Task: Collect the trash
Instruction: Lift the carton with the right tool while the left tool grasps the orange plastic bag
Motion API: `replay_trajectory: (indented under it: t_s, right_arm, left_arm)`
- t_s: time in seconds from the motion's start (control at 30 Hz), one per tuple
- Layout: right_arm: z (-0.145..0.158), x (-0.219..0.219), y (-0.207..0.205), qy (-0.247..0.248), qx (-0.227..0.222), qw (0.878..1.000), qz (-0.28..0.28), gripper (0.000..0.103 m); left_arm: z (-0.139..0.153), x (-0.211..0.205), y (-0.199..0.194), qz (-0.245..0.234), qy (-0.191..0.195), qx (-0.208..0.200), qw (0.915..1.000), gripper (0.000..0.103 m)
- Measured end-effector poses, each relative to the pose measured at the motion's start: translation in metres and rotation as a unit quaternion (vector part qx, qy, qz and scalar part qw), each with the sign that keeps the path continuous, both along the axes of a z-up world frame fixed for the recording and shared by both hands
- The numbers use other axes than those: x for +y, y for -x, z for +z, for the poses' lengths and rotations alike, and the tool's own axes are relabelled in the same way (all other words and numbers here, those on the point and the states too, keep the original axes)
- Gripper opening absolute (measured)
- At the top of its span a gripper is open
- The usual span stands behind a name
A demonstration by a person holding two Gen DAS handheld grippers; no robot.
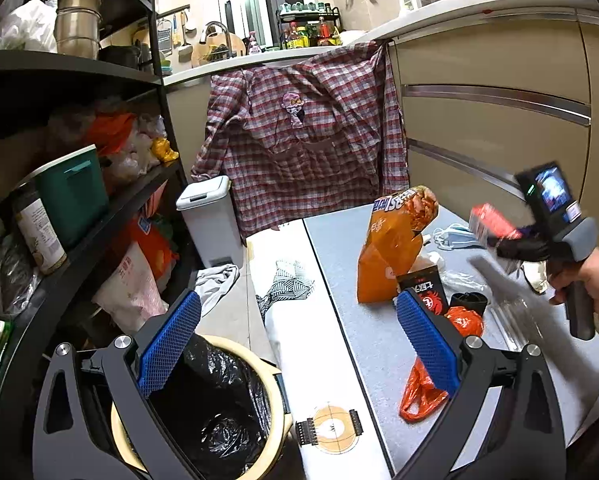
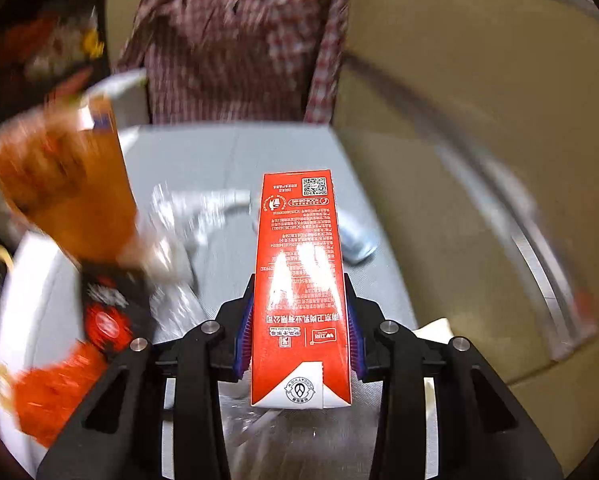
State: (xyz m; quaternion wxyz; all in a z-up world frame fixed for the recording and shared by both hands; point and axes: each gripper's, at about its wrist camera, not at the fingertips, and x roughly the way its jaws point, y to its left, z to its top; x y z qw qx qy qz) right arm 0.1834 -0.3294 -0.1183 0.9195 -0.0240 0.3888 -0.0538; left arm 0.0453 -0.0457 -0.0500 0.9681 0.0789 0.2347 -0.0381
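My right gripper [image 2: 299, 332] is shut on a red milk carton [image 2: 299, 264] and holds it above the grey table [image 2: 227, 148]; it also shows in the left wrist view [image 1: 511, 240] with the carton [image 1: 491, 224]. My left gripper [image 1: 299, 320] is open and empty, over the gap between the table [image 1: 363, 320] and a bin lined with a black bag [image 1: 219, 412]. On the table lie an orange snack bag [image 1: 395, 248], a black and red packet [image 1: 427, 292], an orange plastic bag [image 1: 419, 396] and a blue face mask [image 1: 455, 236].
A black shelf rack [image 1: 79, 200] full of goods stands at the left. A small white pedal bin [image 1: 211, 220] and a plaid shirt [image 1: 299, 132] hanging from the counter are beyond. Beige cabinet drawers [image 1: 499, 112] run along the right. A grey cloth [image 1: 219, 280] lies on the floor.
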Motion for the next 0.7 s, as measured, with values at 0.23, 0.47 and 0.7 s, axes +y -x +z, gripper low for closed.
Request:
replay_trajectory:
  t_s: [0.23,0.47,0.7]
  right_arm:
    - [0.090,0.006,0.079,-0.058,-0.094,0.993,-0.046,0.038]
    - [0.115,0.009,0.135,-0.109,-0.131,0.984,-0.056,0.038]
    - [0.087,-0.004,0.118,-0.126,-0.084,0.987,-0.059,0.038]
  left_arm:
    - [-0.003,-0.007,0.003,-0.029,0.035,0.004,0.9989,0.095]
    - [-0.039,-0.044,-0.004,-0.104,0.031,0.042,0.9932,0.095]
    - [-0.089,-0.070,-0.030,-0.135,0.036,0.133,0.9813,0.072]
